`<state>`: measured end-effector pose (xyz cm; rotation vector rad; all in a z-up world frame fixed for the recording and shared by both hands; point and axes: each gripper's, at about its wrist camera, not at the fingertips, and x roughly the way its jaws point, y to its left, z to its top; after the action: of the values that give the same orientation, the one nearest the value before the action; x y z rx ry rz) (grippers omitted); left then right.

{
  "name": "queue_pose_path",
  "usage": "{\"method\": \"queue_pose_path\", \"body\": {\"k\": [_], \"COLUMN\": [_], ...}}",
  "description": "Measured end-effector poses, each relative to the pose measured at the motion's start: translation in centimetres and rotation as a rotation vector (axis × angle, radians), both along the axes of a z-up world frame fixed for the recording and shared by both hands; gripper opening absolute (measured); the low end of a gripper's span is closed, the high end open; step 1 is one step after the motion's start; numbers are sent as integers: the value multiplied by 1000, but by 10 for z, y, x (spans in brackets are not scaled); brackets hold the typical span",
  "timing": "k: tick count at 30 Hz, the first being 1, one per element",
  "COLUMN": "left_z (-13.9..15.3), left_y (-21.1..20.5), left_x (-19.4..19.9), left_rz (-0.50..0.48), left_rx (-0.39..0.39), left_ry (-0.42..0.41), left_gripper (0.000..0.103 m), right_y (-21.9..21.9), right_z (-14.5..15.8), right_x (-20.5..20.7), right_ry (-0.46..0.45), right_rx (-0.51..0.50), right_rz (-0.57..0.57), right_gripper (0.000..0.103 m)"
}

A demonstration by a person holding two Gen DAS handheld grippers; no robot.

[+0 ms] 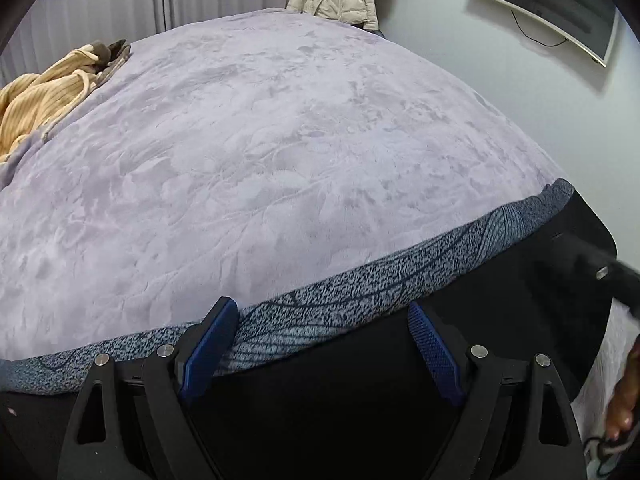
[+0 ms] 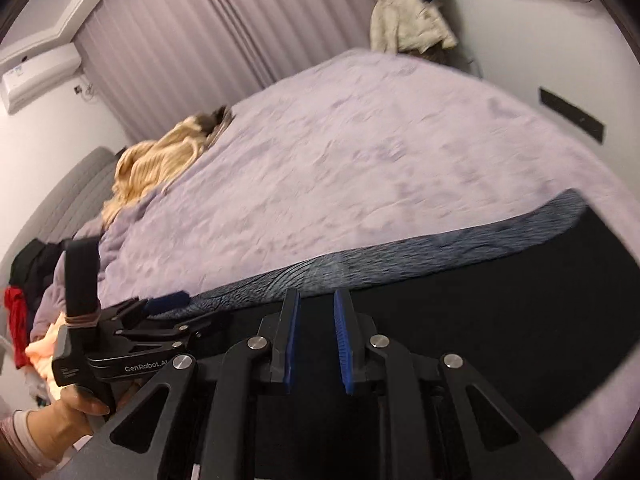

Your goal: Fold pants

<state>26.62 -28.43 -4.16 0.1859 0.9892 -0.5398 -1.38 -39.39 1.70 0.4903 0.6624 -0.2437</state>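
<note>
Black pants with a speckled blue-grey waistband are laid across the lavender plush bed, lower frame. The left claw is spread wide; the right claw stands narrowly apart, empty.

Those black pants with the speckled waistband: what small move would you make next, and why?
Probably close the left tool on the waistband. Its fingers stand wide apart over that edge of the black pants, gripping nothing, so no fold can start.
</note>
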Motion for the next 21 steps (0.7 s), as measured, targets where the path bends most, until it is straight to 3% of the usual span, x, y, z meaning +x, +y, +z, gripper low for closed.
{"method": "queue_pose_path", "body": {"k": [1, 3, 7, 10, 14, 17, 21], "left_z": [-2, -13, -24, -16, 3, 1, -2], "left_y": [-3, -4, 21, 39, 76, 103, 142], "left_x": [5, 21, 40, 37, 16, 4, -10], "left_rz": [2, 36, 88, 108, 94, 112, 173], "left_rx": [8, 44, 2, 29, 26, 90, 156], "left_ry": [-5, 20, 76, 46, -18, -27, -40], "left_gripper": [88, 88, 88, 88, 88, 88, 88], "right_y": [-1, -8, -33, -61, -90, -107, -121], "right_z": [-15, -36, -40, -28, -6, -14, -25], "right_x": [17, 45, 42, 17, -38, -67, -107], "right_ry": [45, 122, 109, 117, 50, 105, -4], "right_rx": [21, -29, 19, -14, -10, -40, 112], "right_rz": [19, -12, -73, -205, -338, -395, -476], "right_gripper": [21, 11, 3, 3, 12, 21, 21]}}
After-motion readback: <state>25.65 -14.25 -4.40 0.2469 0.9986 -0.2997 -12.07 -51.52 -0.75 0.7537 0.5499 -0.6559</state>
